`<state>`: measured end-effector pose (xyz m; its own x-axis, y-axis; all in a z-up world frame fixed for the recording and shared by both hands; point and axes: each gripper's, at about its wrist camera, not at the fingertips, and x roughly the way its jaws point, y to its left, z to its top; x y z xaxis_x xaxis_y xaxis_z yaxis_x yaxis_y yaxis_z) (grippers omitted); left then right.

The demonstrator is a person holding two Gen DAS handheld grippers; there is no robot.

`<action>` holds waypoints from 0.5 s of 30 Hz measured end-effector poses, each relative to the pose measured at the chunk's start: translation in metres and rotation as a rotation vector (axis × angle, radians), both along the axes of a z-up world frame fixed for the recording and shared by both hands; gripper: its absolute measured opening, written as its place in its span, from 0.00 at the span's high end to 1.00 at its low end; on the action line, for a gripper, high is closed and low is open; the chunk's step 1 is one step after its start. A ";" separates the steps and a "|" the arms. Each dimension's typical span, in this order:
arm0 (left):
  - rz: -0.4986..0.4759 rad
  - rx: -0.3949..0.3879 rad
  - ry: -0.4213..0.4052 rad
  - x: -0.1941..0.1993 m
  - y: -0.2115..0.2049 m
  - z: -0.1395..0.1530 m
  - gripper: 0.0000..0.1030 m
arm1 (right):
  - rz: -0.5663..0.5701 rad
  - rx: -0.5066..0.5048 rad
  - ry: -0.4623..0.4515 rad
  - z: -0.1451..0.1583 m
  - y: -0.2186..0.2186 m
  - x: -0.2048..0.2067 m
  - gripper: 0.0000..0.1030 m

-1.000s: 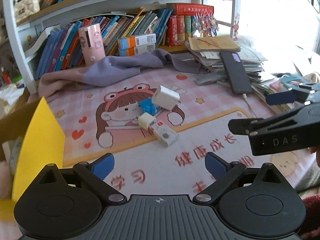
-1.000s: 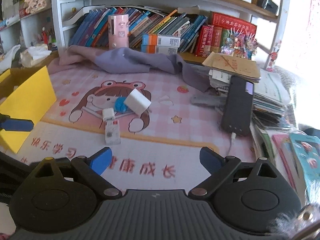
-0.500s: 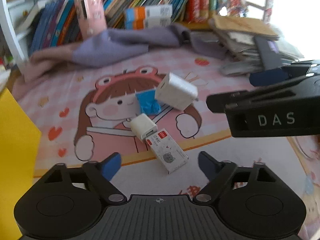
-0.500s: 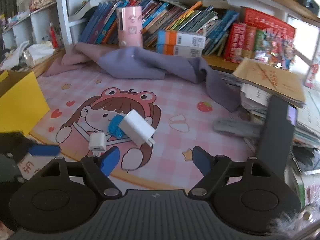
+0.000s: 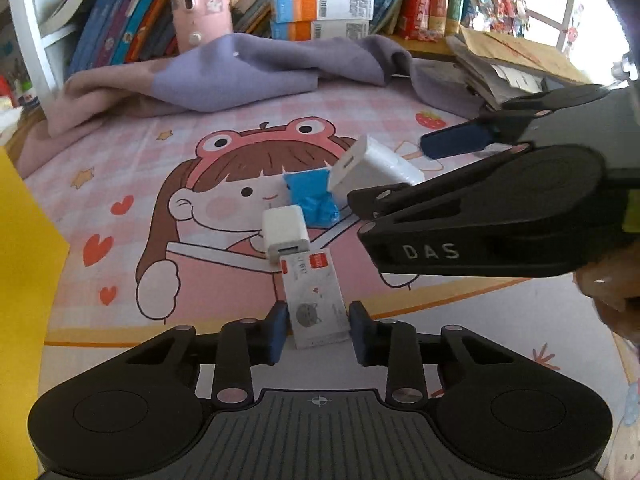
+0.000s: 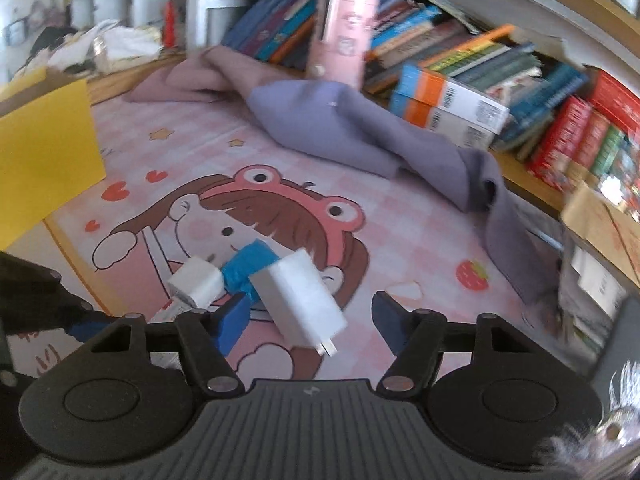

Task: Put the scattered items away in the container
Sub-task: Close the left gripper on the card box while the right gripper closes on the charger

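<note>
A small white box with a cat print (image 5: pixel 314 300) lies on the pink cartoon mat (image 5: pixel 132 152). My left gripper (image 5: pixel 319 336) is closing, and its blue pads touch both sides of the box. Just beyond it are a small white charger cube (image 5: pixel 286 232), a crumpled blue item (image 5: pixel 312 196) and a large white charger (image 5: pixel 372 164). My right gripper (image 6: pixel 308 320) straddles the large white charger (image 6: pixel 300 300). Its jaws are closing, with a gap still showing on the right side. The yellow container (image 5: pixel 24 260) stands at the left edge.
A purple and pink cloth (image 5: pixel 240 68) lies along the back of the mat, before a shelf of books (image 5: pixel 320 20) and a pink box (image 5: pixel 200 0). A stack of papers (image 5: pixel 512 60) and a dark phone (image 6: pixel 616 340) sit at the right.
Both grippers came forward and down onto the pile. The left jaws narrowed from wide onto the cat-print box. The right jaws narrowed around the large charger.
</note>
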<state>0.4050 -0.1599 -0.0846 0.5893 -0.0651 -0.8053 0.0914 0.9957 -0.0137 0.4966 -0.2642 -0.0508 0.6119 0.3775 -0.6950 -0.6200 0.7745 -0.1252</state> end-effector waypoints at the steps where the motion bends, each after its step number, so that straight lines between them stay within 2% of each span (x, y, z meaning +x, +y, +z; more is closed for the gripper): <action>1: -0.001 -0.003 0.006 0.000 0.002 0.001 0.71 | 0.014 -0.006 0.000 -0.002 0.003 0.002 0.41; 2: -0.002 -0.010 0.011 -0.001 0.004 0.002 0.71 | 0.027 -0.013 0.000 -0.004 0.005 0.003 0.42; 4: 0.000 -0.006 0.012 -0.005 0.008 0.003 0.71 | 0.044 -0.032 0.008 -0.007 0.010 0.006 0.57; 9: -0.017 0.004 0.025 -0.004 0.012 0.001 0.68 | 0.049 -0.017 0.048 -0.005 0.008 0.005 0.73; 15: -0.015 0.033 0.010 0.003 0.009 -0.001 0.68 | 0.047 -0.028 0.061 -0.012 0.016 0.009 0.74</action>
<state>0.4085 -0.1514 -0.0859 0.5805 -0.0471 -0.8129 0.1064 0.9942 0.0184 0.5058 -0.2484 -0.0628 0.5497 0.3852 -0.7412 -0.6631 0.7409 -0.1067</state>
